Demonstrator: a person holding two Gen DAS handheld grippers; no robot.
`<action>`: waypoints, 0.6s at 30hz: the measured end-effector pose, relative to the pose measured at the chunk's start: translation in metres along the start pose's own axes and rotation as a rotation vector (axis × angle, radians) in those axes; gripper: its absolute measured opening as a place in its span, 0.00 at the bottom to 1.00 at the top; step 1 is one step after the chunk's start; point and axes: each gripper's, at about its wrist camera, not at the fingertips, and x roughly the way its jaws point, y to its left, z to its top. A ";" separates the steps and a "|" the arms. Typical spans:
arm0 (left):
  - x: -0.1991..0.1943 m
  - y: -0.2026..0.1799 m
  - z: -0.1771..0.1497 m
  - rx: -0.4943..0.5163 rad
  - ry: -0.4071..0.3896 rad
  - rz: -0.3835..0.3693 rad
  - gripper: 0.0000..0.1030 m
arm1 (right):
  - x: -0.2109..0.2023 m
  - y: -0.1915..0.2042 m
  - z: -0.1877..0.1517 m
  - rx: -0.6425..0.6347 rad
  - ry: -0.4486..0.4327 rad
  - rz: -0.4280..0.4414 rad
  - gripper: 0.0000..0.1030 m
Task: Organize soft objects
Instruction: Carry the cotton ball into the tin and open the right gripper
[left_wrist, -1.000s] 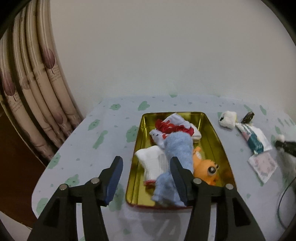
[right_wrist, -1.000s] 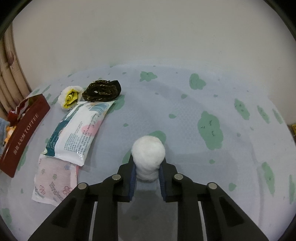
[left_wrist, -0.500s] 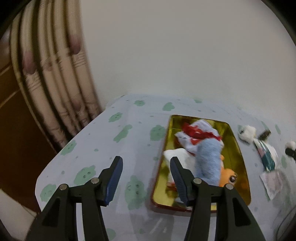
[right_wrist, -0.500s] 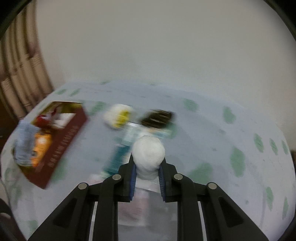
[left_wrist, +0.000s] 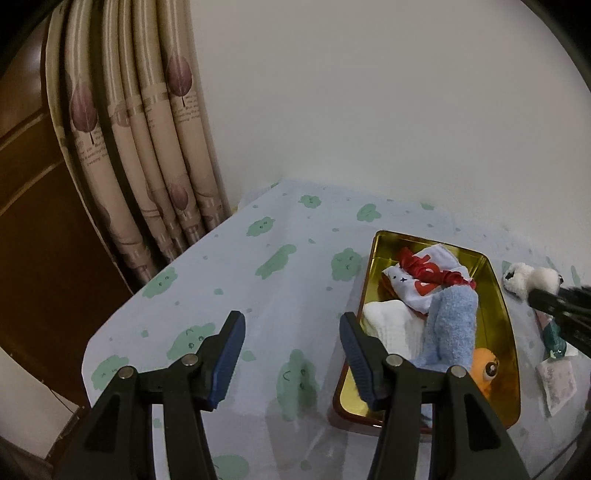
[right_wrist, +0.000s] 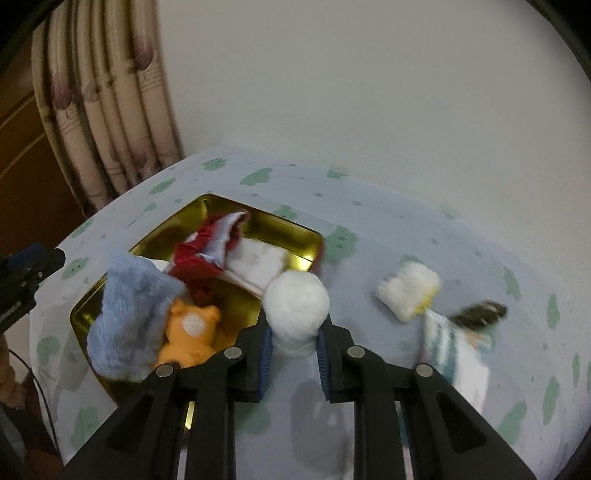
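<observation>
1. Right gripper (right_wrist: 294, 363): fingers clamped on the white ball (right_wrist: 296, 303), which is off the bench and sticks out past the tips.
2. Tin (right_wrist: 280, 224) lies ahead-left of the ball, its near corner just beside it. Its long axis runs from there away to the left.
3. Free gold floor shows beside the orange toy (right_wrist: 190, 334) (blurred; a guess).
4. Left gripper (left_wrist: 291, 356): fingers apart, empty, over bare bench (left_wrist: 258, 288) left of the tin.
5. Right hand is nearer.

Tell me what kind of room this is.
Probably a home room, perhaps a bedroom or living room: leaf-print curtains beside a wooden door, a cloud-print tablecloth, and a tin of socks and soft toys.
</observation>
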 end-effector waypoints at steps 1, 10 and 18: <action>0.000 0.000 0.000 0.002 0.000 0.003 0.53 | 0.006 0.006 0.004 -0.013 0.008 0.000 0.19; 0.003 0.003 0.002 -0.007 0.003 0.014 0.53 | 0.046 0.032 0.019 -0.111 0.056 -0.045 0.19; 0.007 0.007 0.003 -0.031 0.016 0.011 0.53 | 0.071 0.055 0.026 -0.147 0.075 -0.046 0.19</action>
